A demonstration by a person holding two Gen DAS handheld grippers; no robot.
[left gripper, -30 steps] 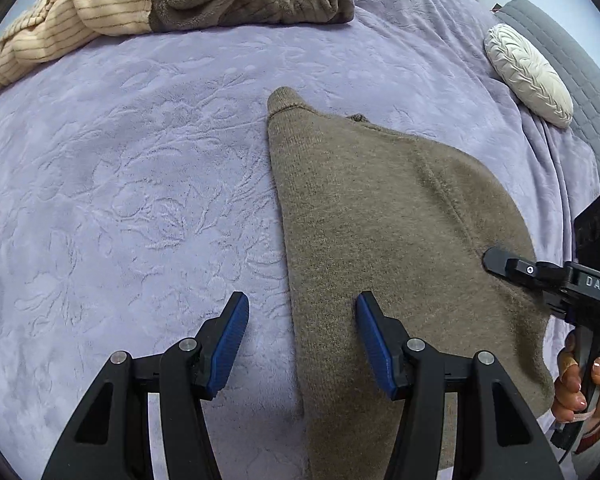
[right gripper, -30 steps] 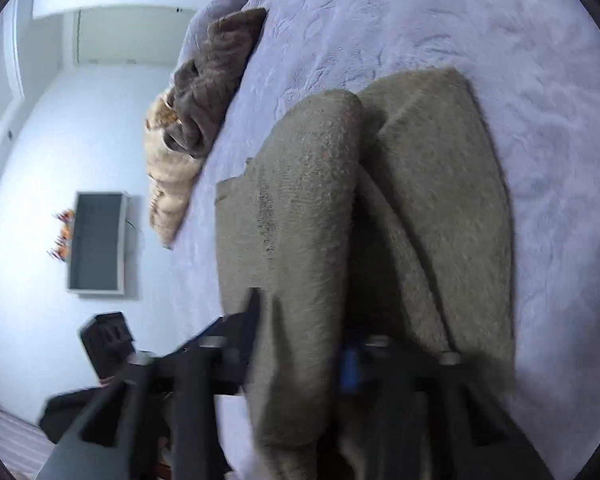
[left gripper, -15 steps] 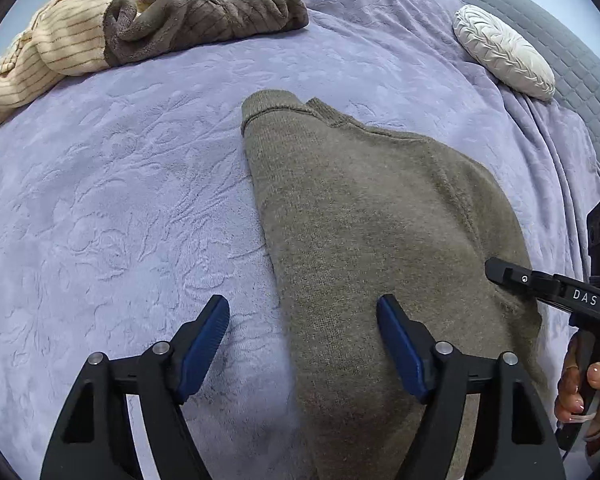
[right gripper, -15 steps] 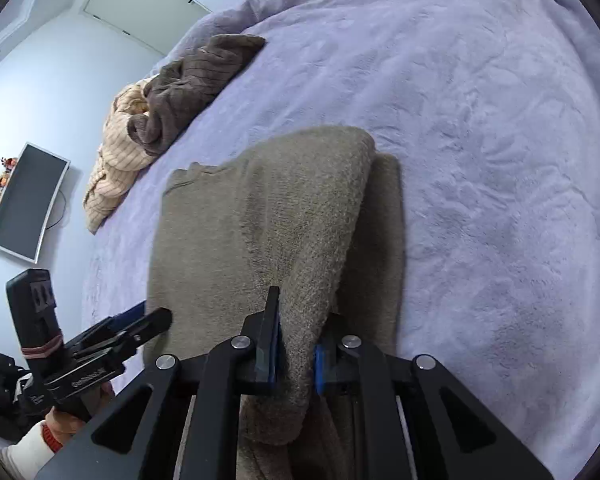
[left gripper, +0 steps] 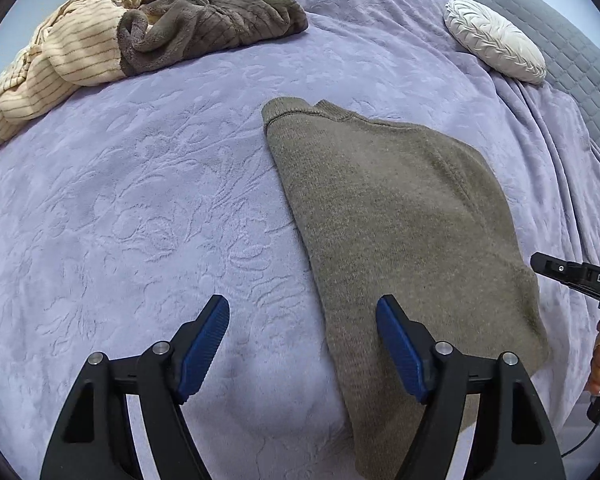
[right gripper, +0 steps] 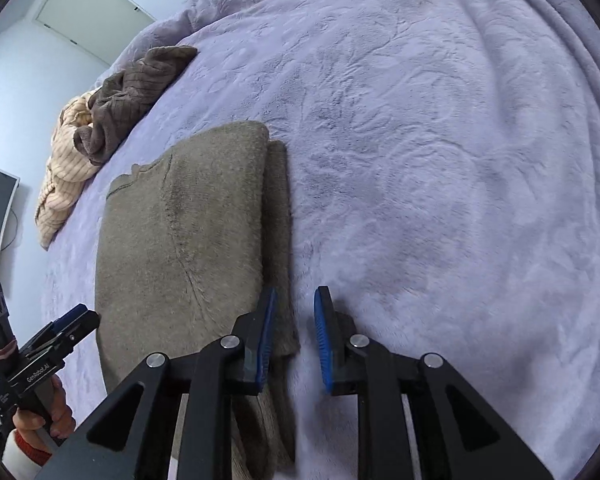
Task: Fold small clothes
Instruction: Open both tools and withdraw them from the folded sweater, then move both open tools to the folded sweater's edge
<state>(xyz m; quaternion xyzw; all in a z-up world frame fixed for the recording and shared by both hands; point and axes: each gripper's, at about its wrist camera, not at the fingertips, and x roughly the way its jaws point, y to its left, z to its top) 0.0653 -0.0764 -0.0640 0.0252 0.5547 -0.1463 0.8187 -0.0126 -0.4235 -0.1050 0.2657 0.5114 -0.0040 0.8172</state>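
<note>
the left gripper (left gripper: 302,344) hangs with jaws wide apart over the olive sweater's (left gripper: 396,216) left edge, on a lilac blanket (left gripper: 140,200). a striped cream garment (left gripper: 56,68) and brown garment (left gripper: 212,24) lie far back; the right gripper (left gripper: 572,276) shows at right.

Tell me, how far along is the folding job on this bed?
Done: the olive-brown knit sweater lies flat on the lilac embossed bedspread, one side folded over itself. In hand: nothing; the left gripper and the right gripper are both open. Left: probably another fold of the sweater, then the cream striped garment and the dark brown ribbed garment, both crumpled.
</note>
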